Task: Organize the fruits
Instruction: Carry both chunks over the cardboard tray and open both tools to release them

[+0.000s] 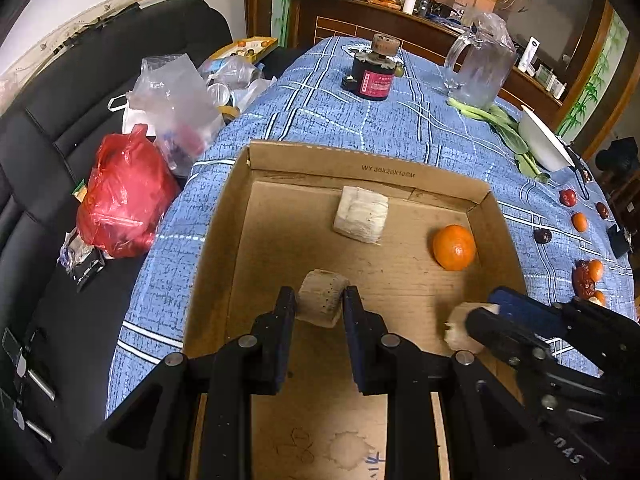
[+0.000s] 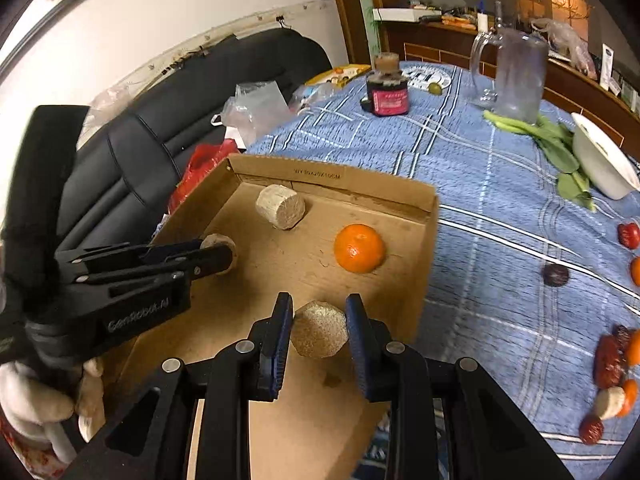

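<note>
Left wrist view: the left tool grips a pale, fibrous cylindrical chunk above the cardboard box, its round end facing the left finger. A second pale block lies by the far wall, a tangerine near the right wall. The right tool enters at right, clamped on another pale piece.

Right wrist view: the right tool holds its hexagonal-faced chunk, cut face toward the camera, over the box. Red dates lie scattered on the blue checked surface.
</note>
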### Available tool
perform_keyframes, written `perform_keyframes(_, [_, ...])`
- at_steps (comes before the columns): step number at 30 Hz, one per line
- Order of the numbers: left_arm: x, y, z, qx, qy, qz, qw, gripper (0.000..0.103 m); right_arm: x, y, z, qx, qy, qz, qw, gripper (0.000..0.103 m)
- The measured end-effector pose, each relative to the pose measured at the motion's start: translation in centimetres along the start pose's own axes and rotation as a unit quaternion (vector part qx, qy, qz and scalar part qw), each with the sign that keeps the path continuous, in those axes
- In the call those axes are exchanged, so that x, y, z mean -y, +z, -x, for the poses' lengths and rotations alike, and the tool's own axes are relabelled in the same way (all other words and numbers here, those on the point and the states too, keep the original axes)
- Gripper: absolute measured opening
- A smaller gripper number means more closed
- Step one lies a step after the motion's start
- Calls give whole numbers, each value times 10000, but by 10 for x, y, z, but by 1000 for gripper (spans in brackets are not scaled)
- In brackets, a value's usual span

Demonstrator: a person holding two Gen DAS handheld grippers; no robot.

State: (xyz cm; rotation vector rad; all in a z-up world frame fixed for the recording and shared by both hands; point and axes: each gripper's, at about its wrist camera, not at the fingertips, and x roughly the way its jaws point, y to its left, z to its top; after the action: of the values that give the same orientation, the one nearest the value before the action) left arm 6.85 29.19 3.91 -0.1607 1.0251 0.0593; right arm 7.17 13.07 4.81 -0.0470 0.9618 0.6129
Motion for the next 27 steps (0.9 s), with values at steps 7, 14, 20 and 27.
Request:
perform_keyframes(7, [2, 0, -7, -29, 2, -29, 10000, 24, -4, 5, -9, -5, -96, 125, 9999, 30])
perform_keyframes(14, [-6, -3, 1, 97, -67, 205, 9997, 38, -3, 4, -9, 39, -197, 189, 9996, 42])
perform_keyframes(20, [-16, -7, 38, 439, -124, 476, 9978, 51, -6, 2, 13, 300, -86, 150, 9994, 53])
perform_keyframes(27, [-10, -34, 96, 812, -428, 652, 9936, 64, 4, -20, 64, 618, 146, -282, 9976, 65])
